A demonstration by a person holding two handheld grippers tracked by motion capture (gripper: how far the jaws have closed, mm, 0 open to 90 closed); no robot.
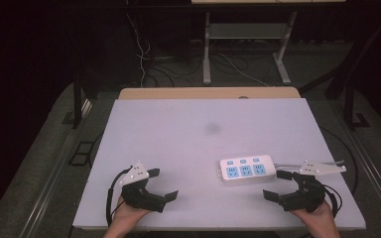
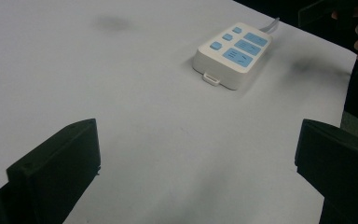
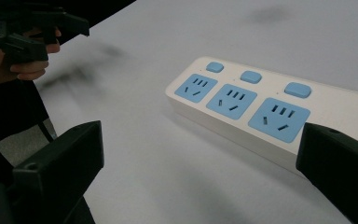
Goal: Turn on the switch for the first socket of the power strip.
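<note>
- One power strip (image 1: 246,169) lies flat on the white surface (image 1: 188,134), sockets facing up, toward the near right part of it and well in from the near edge. Lying face up keeps its sockets and switches reachable from above.
- It carries three blue sockets (image 3: 235,101) in a row and three blue buttons (image 3: 251,76) in a row beside them, one button per socket. A small tab sticks out from its left end, and its pale cord (image 1: 290,164) runs off from the right end toward the right edge of the surface.
- The right hand-held gripper (image 1: 280,185) sits just beside the strip's near right corner, held in a hand (image 1: 320,215). Its jaws stand wide apart with nothing between them; one jaw is close to the strip's right end, and I cannot tell whether it touches. That placement reads as the start of a reach for the strip.
- The left hand-held gripper (image 1: 162,183) hangs over bare surface at the near left, well apart from the strip, its jaws likewise spread wide and empty, pointing toward the strip. It looks parked, waiting to help.
- There are two hand-held grippers, each with a grey three-cornered plate on top and a trailing cable.
- Farther out, one faint dark smudge (image 1: 212,128) marks the middle of the surface.
- Beyond the far edge stands the frame of another table (image 1: 248,44) with loose cables on the dark floor.
</note>
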